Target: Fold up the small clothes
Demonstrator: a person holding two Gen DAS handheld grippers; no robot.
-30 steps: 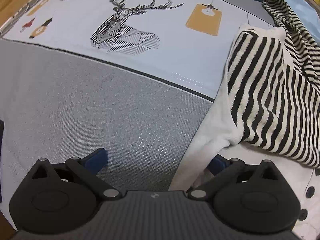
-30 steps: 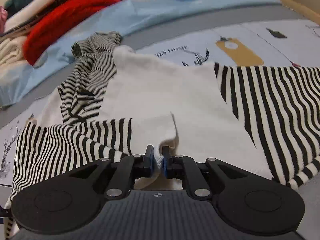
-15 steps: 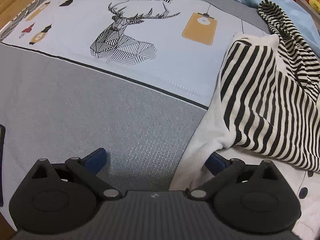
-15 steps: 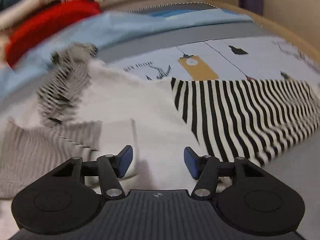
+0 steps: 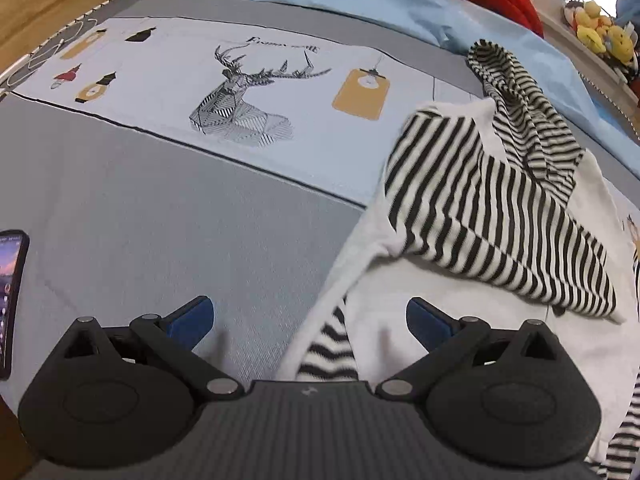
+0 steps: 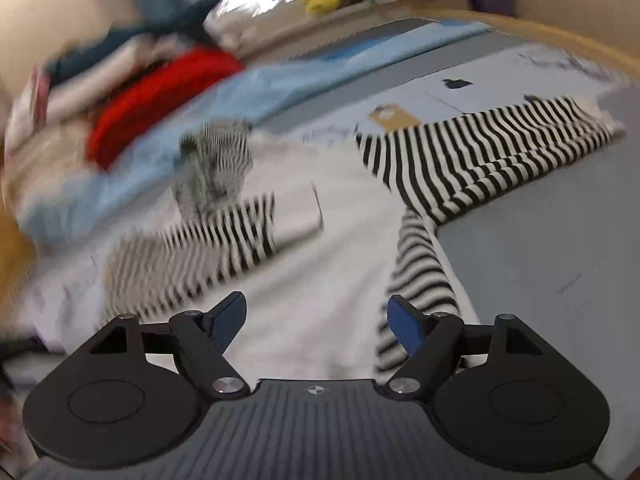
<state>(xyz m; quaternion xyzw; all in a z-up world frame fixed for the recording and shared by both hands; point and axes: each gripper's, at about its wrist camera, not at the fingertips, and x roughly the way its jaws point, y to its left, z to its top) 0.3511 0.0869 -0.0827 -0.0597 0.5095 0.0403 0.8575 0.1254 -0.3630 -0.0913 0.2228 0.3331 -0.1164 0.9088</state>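
1. Bed cover (image 5: 168, 208): grey fabric with a pale printed panel bearing a deer drawing (image 5: 240, 108); it carries every item below.
2. Striped garment (image 5: 472, 200): a white piece with black-and-white striped sleeves and hood, spread on the cover. In the left wrist view it lies ahead and to the right of the claw, its white edge running down between the fingers. In the right wrist view, which is blurred, its white body fills the space ahead of the claw, with one striped sleeve (image 6: 492, 152) folded across at upper right.
3. Red cloth (image 6: 160, 96): bunched with other clothes beyond the garment, well apart from both claws.
4. Left gripper (image 5: 308, 316): jaws wide apart, gripping nothing; the garment's edge lies below the gap, nearer the right finger.
5. Right gripper (image 6: 316, 316): jaws opening, already well apart, clamped on nothing; white fabric lies beneath the gap, and a striped strip (image 6: 416, 272) passes by the right finger.
6. Phone (image 5: 10, 296): at the left frame edge, beside the left claw.
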